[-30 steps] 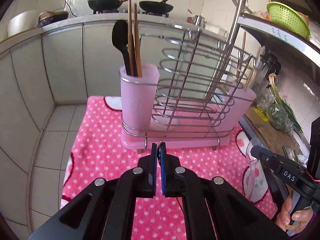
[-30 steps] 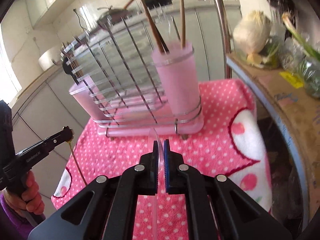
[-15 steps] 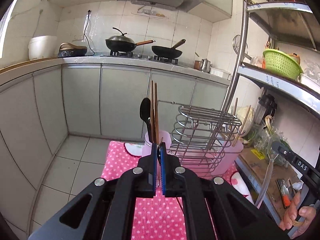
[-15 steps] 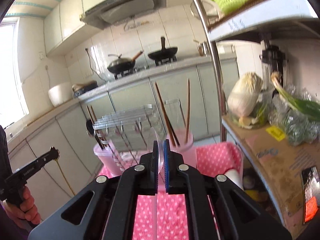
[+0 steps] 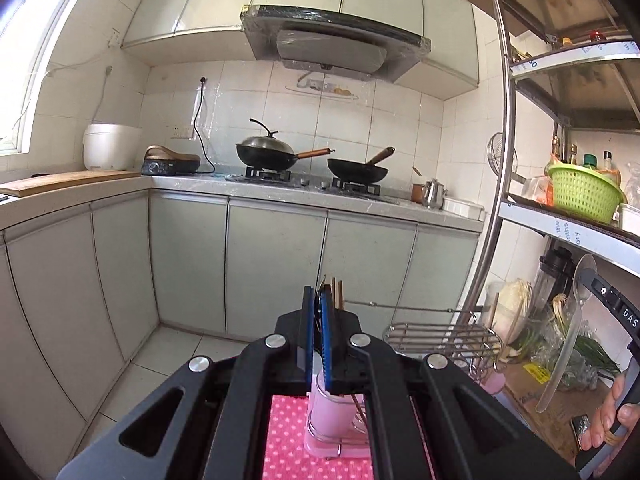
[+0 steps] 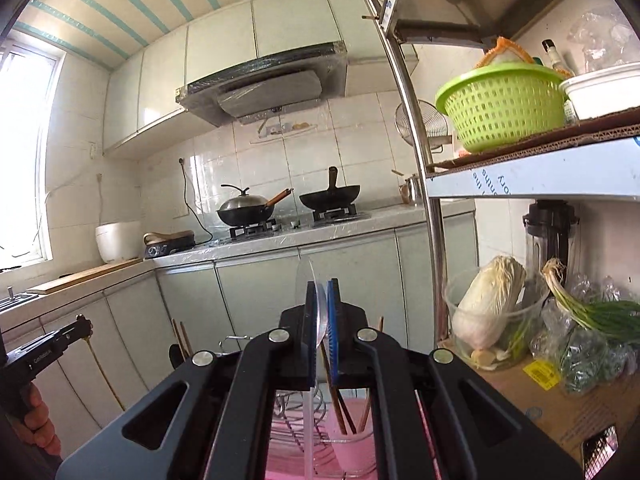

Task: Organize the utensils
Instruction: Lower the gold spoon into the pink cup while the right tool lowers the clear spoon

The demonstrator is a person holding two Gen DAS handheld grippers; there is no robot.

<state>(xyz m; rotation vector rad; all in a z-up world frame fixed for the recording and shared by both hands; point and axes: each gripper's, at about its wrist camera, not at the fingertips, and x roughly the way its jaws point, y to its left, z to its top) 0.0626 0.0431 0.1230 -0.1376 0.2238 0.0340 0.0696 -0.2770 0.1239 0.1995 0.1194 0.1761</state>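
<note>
My left gripper (image 5: 318, 306) is shut on a thin brown chopstick (image 6: 103, 372), which hangs down from it in the right wrist view. My right gripper (image 6: 320, 312) is shut on the bowl of a clear plastic spoon (image 6: 317, 308). The left wrist view shows that spoon (image 5: 560, 360) dangling from the right gripper (image 5: 592, 280). Both grippers are held high and nearly level above the pink utensil cup (image 5: 332, 408) and the wire rack (image 5: 440, 336). The cup holds brown chopsticks (image 5: 339, 294). A second pink cup (image 6: 352, 444) with chopsticks sits at the rack's other end.
The rack stands on a pink dotted cloth (image 5: 286, 436). A metal shelf unit (image 5: 504, 160) rises at the right with a green basket (image 6: 500, 112), a cabbage (image 6: 488, 304) and green onions (image 6: 600, 312). Two woks (image 5: 272, 154) sit on the far counter.
Both grippers rose and tipped up from looking down at the rack to nearly level. The rack slid to the bottom of both views and the far counter came into sight. Both grips held.
</note>
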